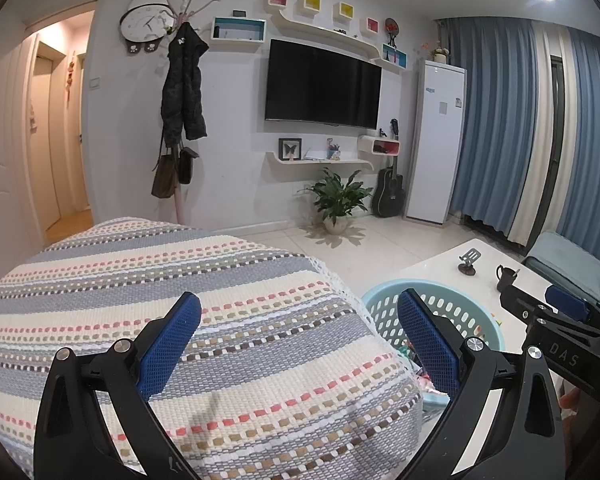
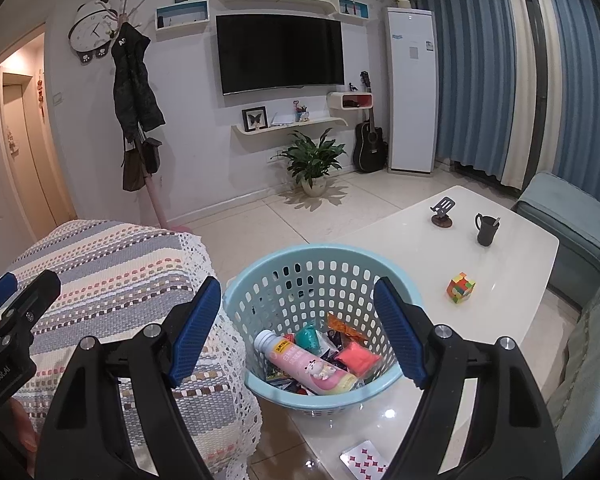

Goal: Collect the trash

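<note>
Already the trash (image 2: 320,364) sits gathered in the light blue basket (image 2: 260,280), which stands on the near left corner of the white table (image 2: 400,232): a pink-labelled bottle (image 2: 308,364) lies across the heap, with a teal lump (image 2: 310,338), a coral-pink piece (image 2: 358,358) and an orange wrapper (image 2: 344,330) packed around it. Directly above and in front of the basket, the right claw (image 2: 298,324) hangs released, its blue pads spread wide with nothing between them. Left of it, the left claw (image 1: 300,346) is likewise spread and empty, poised over the striped woven cover (image 1: 180,300) of the seat beside the table, with only the basket's rim showing at its right edge.

Further out on the table lie a colour cube (image 2: 461,288), a black mug (image 2: 486,229), a small stand (image 2: 442,210) and, at the near edge, a patterned card (image 2: 364,462). Whether any of these counts as trash I cannot tell.

The likeliest slip from here, I judge, is a mistaken pick: the cube or the mug could be swept in as rubbish. Another is the basket itself. It stands close to the table corner and looks light, so a claw reaching in, or knocking the rim, might tip it or push it off towards the floor. The bottle lies high on the heap and could roll out if the basket tilts. The lace fringe (image 2: 220,420) of the cover, just beside the basket, could snag a pad.
</note>
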`<state>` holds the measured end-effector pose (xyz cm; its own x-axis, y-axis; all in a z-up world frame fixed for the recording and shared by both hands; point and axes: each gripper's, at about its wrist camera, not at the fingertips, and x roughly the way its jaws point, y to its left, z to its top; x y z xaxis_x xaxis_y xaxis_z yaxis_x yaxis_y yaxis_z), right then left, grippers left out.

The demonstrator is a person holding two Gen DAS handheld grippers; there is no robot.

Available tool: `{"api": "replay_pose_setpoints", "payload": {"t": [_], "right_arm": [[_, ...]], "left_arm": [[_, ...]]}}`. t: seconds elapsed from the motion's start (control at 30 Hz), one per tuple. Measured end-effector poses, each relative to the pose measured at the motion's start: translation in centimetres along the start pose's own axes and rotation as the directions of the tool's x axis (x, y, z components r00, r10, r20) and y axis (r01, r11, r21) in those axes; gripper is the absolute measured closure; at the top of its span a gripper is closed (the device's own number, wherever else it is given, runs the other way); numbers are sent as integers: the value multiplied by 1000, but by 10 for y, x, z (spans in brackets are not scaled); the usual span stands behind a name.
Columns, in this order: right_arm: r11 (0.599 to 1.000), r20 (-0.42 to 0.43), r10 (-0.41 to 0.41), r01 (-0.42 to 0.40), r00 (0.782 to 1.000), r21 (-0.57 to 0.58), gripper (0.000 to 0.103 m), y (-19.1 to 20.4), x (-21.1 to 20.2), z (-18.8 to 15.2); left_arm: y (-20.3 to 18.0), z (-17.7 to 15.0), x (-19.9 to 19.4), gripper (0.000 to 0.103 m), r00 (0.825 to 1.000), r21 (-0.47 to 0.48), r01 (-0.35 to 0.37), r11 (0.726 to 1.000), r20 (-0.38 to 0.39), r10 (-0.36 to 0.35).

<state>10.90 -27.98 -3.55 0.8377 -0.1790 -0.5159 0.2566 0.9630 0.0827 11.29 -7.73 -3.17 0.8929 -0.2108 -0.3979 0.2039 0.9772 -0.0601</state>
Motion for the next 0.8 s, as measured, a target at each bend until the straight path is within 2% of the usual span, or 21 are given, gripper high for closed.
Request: {"api": "replay_pose_setpoints", "payload": {"t": [0.8], "right_arm": [[1000, 5, 7, -7, 1000, -15, 28, -1, -1, 1]], "left_arm": [[-1, -3, -1, 8, 1000, 18, -18, 1000, 5, 18]]}}
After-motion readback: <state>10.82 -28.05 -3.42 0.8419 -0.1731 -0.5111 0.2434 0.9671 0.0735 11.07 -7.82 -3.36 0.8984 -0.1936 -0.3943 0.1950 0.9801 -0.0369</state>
